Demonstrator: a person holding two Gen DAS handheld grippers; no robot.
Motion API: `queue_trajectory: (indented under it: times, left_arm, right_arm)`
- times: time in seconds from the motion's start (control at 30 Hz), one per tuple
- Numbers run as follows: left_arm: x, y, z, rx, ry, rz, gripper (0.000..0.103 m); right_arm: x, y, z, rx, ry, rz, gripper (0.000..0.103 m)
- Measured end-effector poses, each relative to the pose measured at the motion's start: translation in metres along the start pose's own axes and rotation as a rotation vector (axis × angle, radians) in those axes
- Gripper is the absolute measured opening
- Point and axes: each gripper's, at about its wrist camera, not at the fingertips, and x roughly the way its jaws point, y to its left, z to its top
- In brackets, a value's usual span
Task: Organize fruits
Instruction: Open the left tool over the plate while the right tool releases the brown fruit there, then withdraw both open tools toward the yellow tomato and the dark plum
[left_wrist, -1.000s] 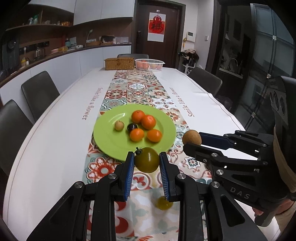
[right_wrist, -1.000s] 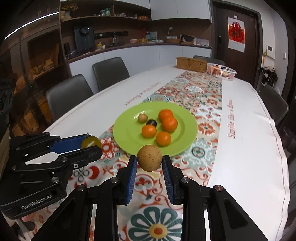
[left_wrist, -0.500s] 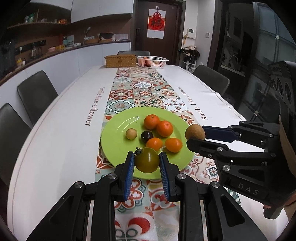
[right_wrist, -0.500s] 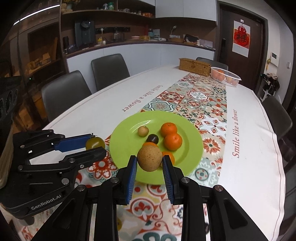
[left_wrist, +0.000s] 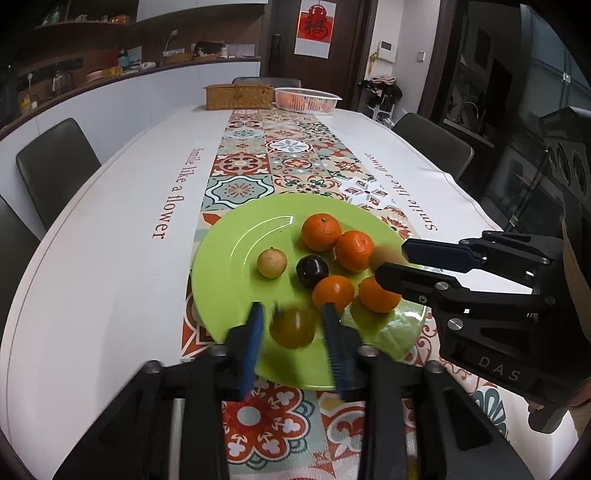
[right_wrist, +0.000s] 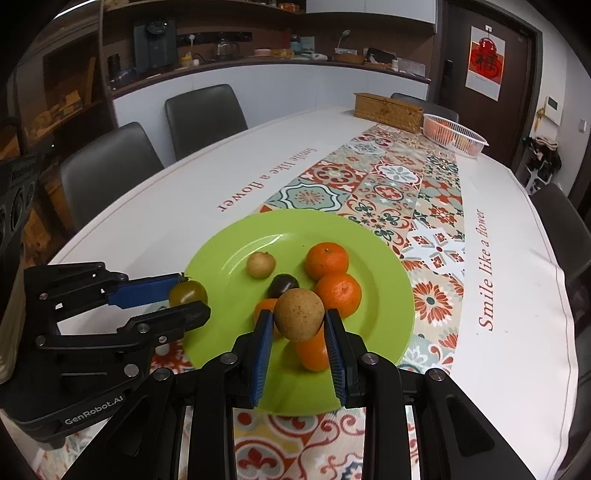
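Note:
A green plate (left_wrist: 236, 236) (right_wrist: 384, 258) holds several oranges (left_wrist: 320, 232) (right_wrist: 327, 260), a small tan fruit (left_wrist: 272, 263) (right_wrist: 261, 264) and a dark plum (left_wrist: 312, 271) (right_wrist: 282, 284). My left gripper (left_wrist: 292, 328) (right_wrist: 186, 297) is over the plate's near edge with its jaws spread, and the olive-green tomato (left_wrist: 291, 329) (right_wrist: 188, 292) between them is blurred and looks free of the pads. My right gripper (right_wrist: 298, 325) (left_wrist: 388, 258) is shut on a brown round fruit (right_wrist: 299, 314) above the plate's right side.
A patterned runner (left_wrist: 291, 147) lies along the white table (left_wrist: 110, 240). A woven box (left_wrist: 238, 96) and a white basket of oranges (left_wrist: 306, 99) stand at the far end. Dark chairs (left_wrist: 55, 170) line both sides.
Both grippers moved forward over the plate. The left jaws have widened and the green tomato now blurs between them. The right gripper still holds the brown fruit.

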Motion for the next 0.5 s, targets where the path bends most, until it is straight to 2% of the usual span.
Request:
queue_trajectory:
  times: [0.23,0.5]
  left_arm:
    - [-0.019,-0.002,-0.005,0.006,-0.028,0.037,0.041]
    - [-0.064,-0.021,-0.009,0.017,-0.079,0.099,0.05]
  right_arm:
    - [-0.006,-0.004,-0.004,0.026,-0.016,-0.013,0.034]
    - [-0.042,0.0,-0.018,0.036,-0.059,-0.011,0.034]
